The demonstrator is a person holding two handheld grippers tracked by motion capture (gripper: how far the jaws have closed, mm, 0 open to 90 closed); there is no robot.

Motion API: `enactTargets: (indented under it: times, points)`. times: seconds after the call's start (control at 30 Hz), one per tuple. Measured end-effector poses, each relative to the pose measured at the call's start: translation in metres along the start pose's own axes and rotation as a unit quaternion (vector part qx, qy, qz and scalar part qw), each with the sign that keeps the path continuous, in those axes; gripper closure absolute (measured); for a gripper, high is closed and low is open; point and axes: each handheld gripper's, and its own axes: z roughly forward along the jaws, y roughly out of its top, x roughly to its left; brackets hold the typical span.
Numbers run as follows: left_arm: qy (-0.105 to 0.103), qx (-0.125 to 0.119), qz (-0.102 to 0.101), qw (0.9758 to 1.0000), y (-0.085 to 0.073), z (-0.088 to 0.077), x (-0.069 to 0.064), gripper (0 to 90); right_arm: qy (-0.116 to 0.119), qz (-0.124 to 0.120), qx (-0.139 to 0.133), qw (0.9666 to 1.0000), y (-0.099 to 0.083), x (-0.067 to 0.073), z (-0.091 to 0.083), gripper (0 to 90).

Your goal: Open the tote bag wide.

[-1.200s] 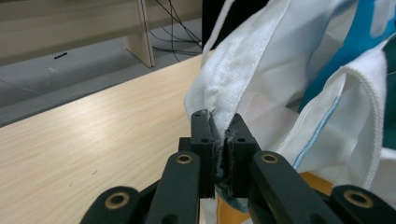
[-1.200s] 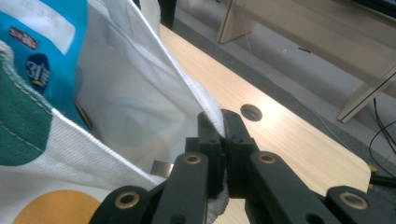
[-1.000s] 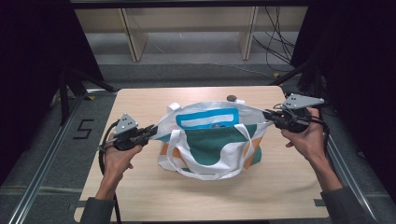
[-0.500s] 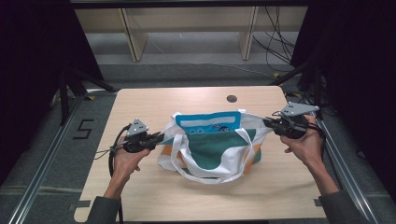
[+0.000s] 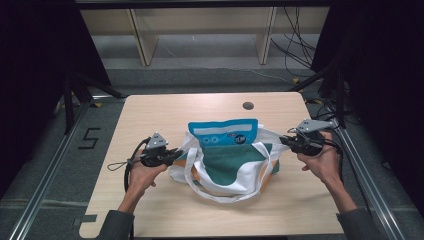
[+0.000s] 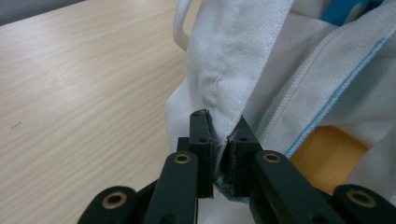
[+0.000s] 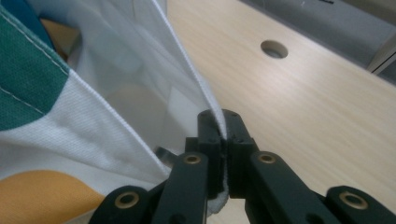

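Where the high view looks down, your tote bag (image 5: pixel 227 160) sits mid-frame on the table (image 5: pixel 165 115), your left gripper (image 5: pixel 176 156) at its left edge and your right gripper (image 5: pixel 286 141) at its right. Through the left gripper view, your jaws pinch white fabric at bottom centre. Likewise in the right gripper view, they clamp a white hem.
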Motion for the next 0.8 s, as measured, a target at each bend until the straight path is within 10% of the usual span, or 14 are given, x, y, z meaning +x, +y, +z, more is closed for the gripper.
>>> enactTargets:
  times: [0.37,0.8]
  points:
    - [-0.002,0.06,0.021,0.998,-0.019,0.027,-0.002,83.0,0.008,0.001,0.039,0.9992,-0.032,0.006,0.031,88.4]
    - [-0.005,0.074,0.011,0.9972,-0.031,0.035,-0.005,83.0,0.0,-0.007,0.056,0.9984,-0.056,0.014,0.061,88.7]
